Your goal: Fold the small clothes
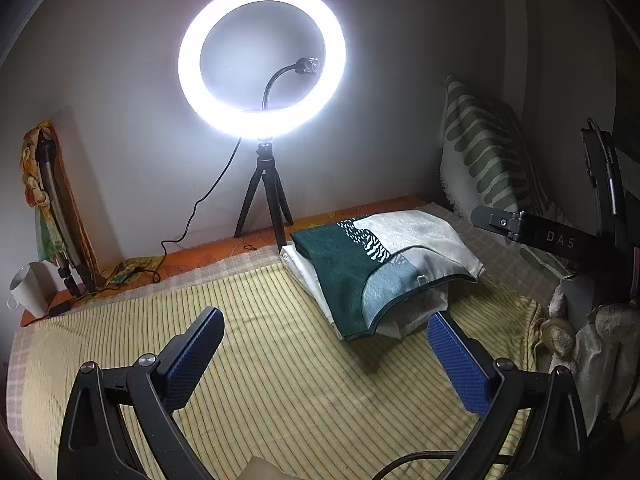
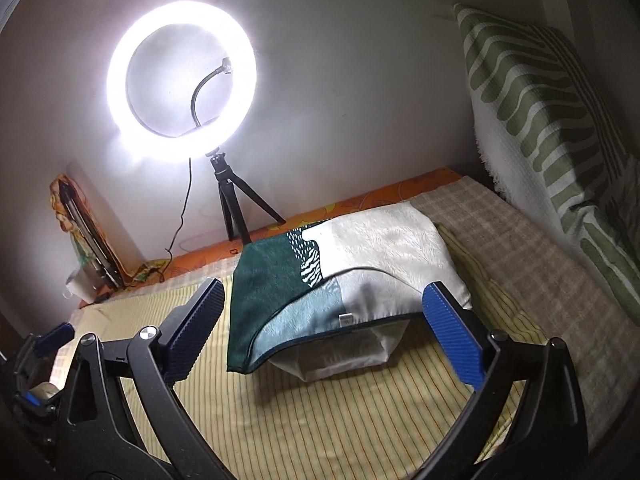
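A folded green, teal and white fleece garment lies on top of a folded white cloth on the yellow striped sheet. It also shows in the right wrist view, with the white cloth under it. My left gripper is open and empty, above the sheet, left and in front of the pile. My right gripper is open and empty, close in front of the pile's near edge. The right gripper's body shows at the right of the left wrist view.
A lit ring light on a small tripod stands at the back by the wall, its cable trailing left. A green-striped pillow leans at the right. A white cup and a colourful cloth bundle sit at the back left.
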The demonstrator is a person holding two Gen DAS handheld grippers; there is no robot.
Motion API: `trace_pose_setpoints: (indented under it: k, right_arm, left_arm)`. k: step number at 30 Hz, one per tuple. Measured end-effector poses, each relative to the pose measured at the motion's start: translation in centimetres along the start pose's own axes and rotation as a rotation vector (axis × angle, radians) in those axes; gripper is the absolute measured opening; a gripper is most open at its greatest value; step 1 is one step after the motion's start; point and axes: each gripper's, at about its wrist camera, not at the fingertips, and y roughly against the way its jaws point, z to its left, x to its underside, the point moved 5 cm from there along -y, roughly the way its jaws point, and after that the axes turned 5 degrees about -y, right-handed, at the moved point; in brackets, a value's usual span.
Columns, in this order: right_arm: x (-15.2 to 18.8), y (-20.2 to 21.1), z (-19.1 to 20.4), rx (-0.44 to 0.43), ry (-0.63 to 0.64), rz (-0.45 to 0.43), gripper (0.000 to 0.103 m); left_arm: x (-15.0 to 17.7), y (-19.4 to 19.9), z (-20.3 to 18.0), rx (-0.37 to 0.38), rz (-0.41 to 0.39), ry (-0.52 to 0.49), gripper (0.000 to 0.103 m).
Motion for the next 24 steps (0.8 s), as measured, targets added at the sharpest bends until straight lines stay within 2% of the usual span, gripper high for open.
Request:
trace_pose_setpoints:
  k: [5, 10, 16, 24]
  right_arm:
    - [2.1, 0.6, 0.8, 0.046, 0.014, -0.014, 0.103]
    - [3.6, 0.8, 0.9, 0.056, -0.007, -0.005, 0.103]
    - [4.3, 1.3, 1.5, 0.073, 0.02, -0.032, 0.103]
    - [4.6, 1.6, 2.7, 0.062, 0.041, -0.039, 0.103]
  left_arm:
    - [1.7, 0.7, 0.4, -0.01, 0.025, 0.005, 0.103]
    - [3.1, 1.5, 1.0, -0.018, 0.032, 0.026, 0.103]
    - [3.8, 2.3, 0.8, -0.041, 0.014, -0.014, 0.103]
    - [3.8, 3.2, 0.8, -0.02, 0.011, 0.014, 0.103]
